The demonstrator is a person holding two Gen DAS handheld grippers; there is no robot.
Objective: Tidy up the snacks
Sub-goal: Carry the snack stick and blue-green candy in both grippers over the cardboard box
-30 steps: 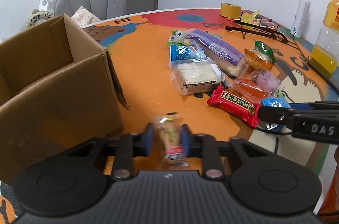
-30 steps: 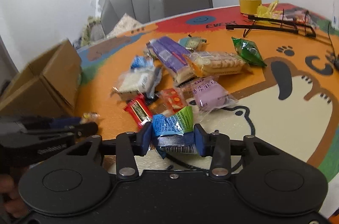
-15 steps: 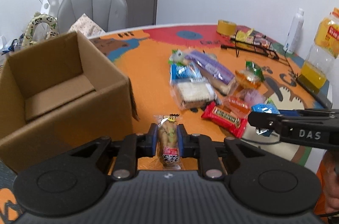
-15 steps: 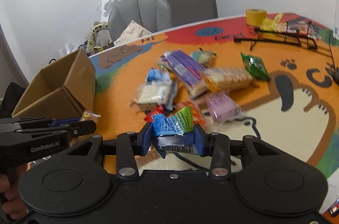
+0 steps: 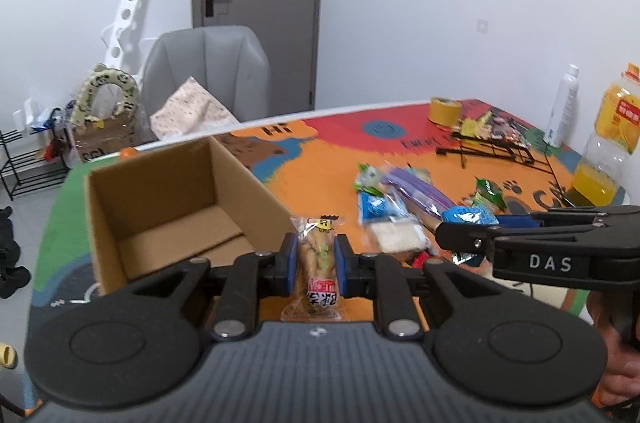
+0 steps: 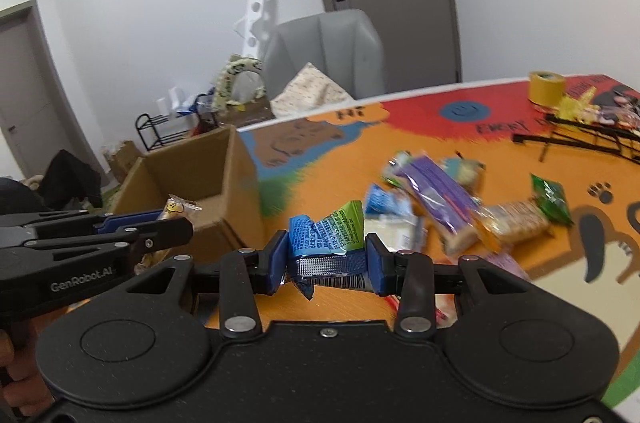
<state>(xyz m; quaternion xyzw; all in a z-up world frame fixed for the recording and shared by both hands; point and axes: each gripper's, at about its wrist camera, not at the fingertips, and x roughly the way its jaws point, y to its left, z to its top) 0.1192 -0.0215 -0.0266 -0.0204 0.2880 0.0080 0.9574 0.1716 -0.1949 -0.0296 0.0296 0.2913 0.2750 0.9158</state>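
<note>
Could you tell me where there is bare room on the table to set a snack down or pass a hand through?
The orange strip between the cardboard box and the snack pile is bare, as is the red patch between the pile and the tape roll. The box's floor looks empty. It is crowded at the pile and around the black wire rack.

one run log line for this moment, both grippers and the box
left gripper: shut on clear-wrapped snack | right gripper: shut on blue-green packet | cardboard box: open, nothing visible inside
</note>
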